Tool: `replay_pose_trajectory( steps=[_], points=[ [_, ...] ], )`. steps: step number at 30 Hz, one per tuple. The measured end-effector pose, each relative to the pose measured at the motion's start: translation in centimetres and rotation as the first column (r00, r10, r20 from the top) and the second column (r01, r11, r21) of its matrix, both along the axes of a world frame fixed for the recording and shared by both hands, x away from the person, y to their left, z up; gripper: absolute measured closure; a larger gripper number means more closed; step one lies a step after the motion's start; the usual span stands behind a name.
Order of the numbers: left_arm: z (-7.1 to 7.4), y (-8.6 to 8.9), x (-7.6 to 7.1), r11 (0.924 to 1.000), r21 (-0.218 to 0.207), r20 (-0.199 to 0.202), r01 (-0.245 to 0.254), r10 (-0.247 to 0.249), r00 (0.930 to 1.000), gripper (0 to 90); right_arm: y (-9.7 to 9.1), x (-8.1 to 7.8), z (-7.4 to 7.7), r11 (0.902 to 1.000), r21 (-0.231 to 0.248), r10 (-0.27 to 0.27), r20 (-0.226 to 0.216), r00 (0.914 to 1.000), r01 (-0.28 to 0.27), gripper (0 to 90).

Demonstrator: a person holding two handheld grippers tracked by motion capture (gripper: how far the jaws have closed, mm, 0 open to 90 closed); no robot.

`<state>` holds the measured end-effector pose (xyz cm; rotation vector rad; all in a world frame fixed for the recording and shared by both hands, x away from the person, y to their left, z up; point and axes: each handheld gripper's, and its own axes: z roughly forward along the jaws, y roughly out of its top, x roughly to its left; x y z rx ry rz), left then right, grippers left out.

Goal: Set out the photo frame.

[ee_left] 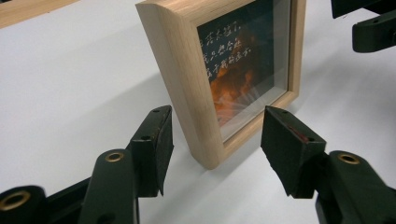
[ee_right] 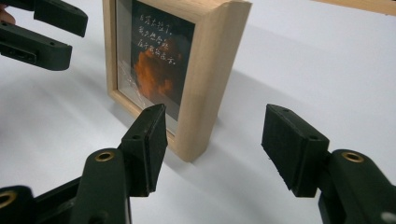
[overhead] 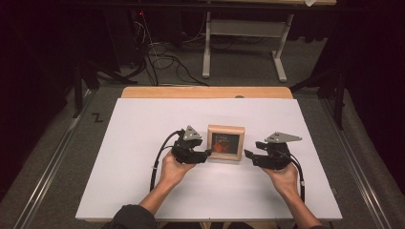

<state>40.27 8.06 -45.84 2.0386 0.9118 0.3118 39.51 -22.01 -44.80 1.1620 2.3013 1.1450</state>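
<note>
While the wooden picture frame (overhead: 226,142) stands upright on the white tabletop (overhead: 133,143), a little toward the near edge from its middle, both tools sit just off its two sides with nothing in their grip. Left gripper (overhead: 206,153) has its jaws spread wide either side of the frame's left edge, pads clear of the wood; right gripper (overhead: 248,153) is likewise wide open by the frame's right edge, not touching. Judging by this, the frame looks set down and let go, so little seems left beyond drawing the hands away, though a fresh grasp cannot be ruled out. As for containers, the frame acts as a shallow glazed box: behind its glass sits a dark card (ee_left: 233,60) with pale writing over an orange patch
</note>
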Motion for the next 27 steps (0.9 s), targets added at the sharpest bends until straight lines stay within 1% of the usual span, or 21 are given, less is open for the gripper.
replay_pose_trajectory(
  steps=[7,10,13,19,21,25,27],
  points=[
    [0.6,0.2,-0.6,0.9998,-0.017,0.003,0.006,-0.006,1.0,43.7,-1.6,-0.9,0.4,0.999,0.039,-0.019,0.012,0.9997,0.019,41.0],
    [0.8,0.2,-0.9,0.9998,-0.018,0.002,0.011,-0.011,0.9999,43.5,-2.1,-1.3,0.5,0.9982,0.053,-0.028,0.007,0.9996,0.027,40.9],
    [1.0,0.3,-1.2,0.9997,-0.02,0.005,0.015,-0.014,0.9999,43.3,-2.5,-1.8,0.6,0.9984,0.049,-0.027,0.022,0.9994,0.026,40.8],
    [1.4,0.4,-1.8,0.9993,-0.028,0.012,0.025,-0.025,0.9996,43.0,-3.4,-2.6,0.6,0.9967,0.071,-0.041,0.02,0.9989,0.04,41.0],
    [1.5,0.4,-2.0,0.9992,-0.025,0.012,0.03,-0.029,0.9995,42.9,-3.6,-2.8,0.5,0.996,0.08,-0.042,0.019,0.9989,0.04,41.0],
    [1.7,0.4,-2.4,0.999,-0.019,0.013,0.039,-0.039,0.9992,42.8,-3.9,-3.3,0.7,0.9957,0.084,-0.042,0.021,0.9989,0.04,41.1],
    [1.8,0.4,-2.5,0.9989,-0.016,0.011,0.044,-0.043,0.999,42.7,-4.0,-3.5,0.7,0.9955,0.088,-0.037,0.029,0.9989,0.034,41.1]
  ],
)
